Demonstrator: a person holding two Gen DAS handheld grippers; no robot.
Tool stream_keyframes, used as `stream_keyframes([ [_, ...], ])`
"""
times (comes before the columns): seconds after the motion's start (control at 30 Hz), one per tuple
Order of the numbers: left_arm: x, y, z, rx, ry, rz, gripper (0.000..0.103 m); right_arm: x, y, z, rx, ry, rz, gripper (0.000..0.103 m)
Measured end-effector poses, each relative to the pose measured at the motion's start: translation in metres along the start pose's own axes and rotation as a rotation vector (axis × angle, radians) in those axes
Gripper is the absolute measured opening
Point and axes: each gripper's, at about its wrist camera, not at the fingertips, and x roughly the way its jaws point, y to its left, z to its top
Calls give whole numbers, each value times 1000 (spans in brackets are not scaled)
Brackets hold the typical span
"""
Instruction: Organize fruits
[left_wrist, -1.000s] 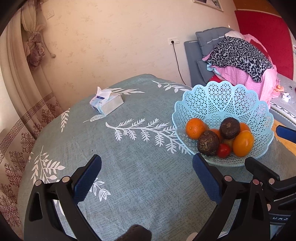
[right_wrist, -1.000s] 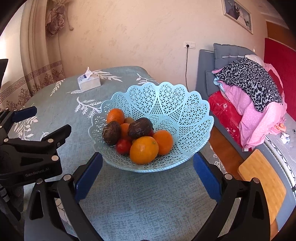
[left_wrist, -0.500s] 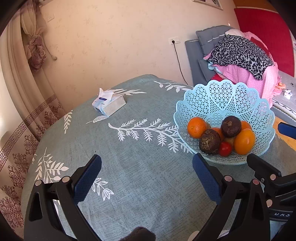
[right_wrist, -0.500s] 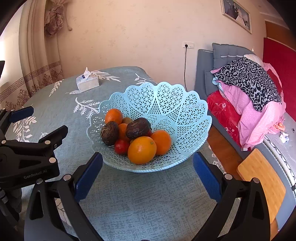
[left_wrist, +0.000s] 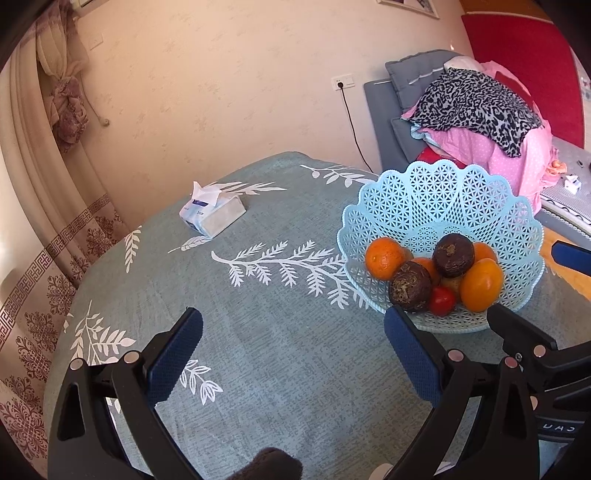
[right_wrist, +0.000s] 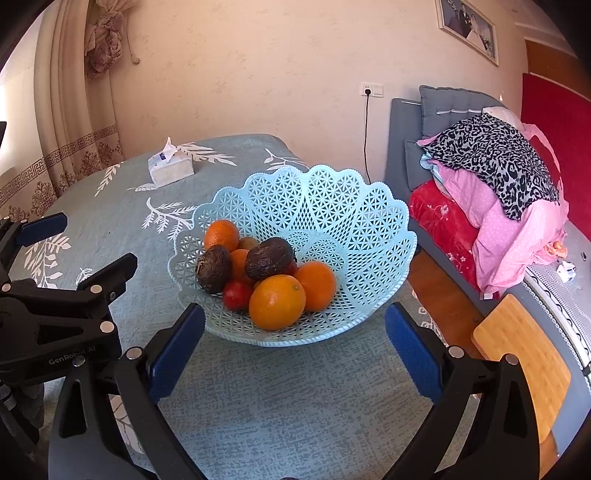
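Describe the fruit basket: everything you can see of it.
The basket is pale blue, looks like plastic, with openwork lattice walls and a scalloped rim. It stands upright on the grey-green leaf-print tablecloth, near the table's edge on the bed side. Inside lie oranges, two dark brown wrinkled fruits and a small red one, heaped toward the near side. Neither gripper touches it; the right gripper is open just before it.
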Motion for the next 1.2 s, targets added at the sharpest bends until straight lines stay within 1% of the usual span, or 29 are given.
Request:
stream_keyframes([
  [0.4,1,-5,4,17,-6,-9,98,-1,-3,1,7,-4,-6,99],
  [0.63,2,-16,5,50,-12,-31,98,0,-9,-3,-6,3,-52,99],
  [0.8,5,-23,7,62,-9,-50,98,1,-18,-5,10,12,-70,99],
  [0.97,9,-28,10,66,-6,-66,98,1,-23,-6,27,13,-73,99],
  [1.2,9,-29,11,67,-21,-66,98,1,-25,-7,37,15,-70,99],
])
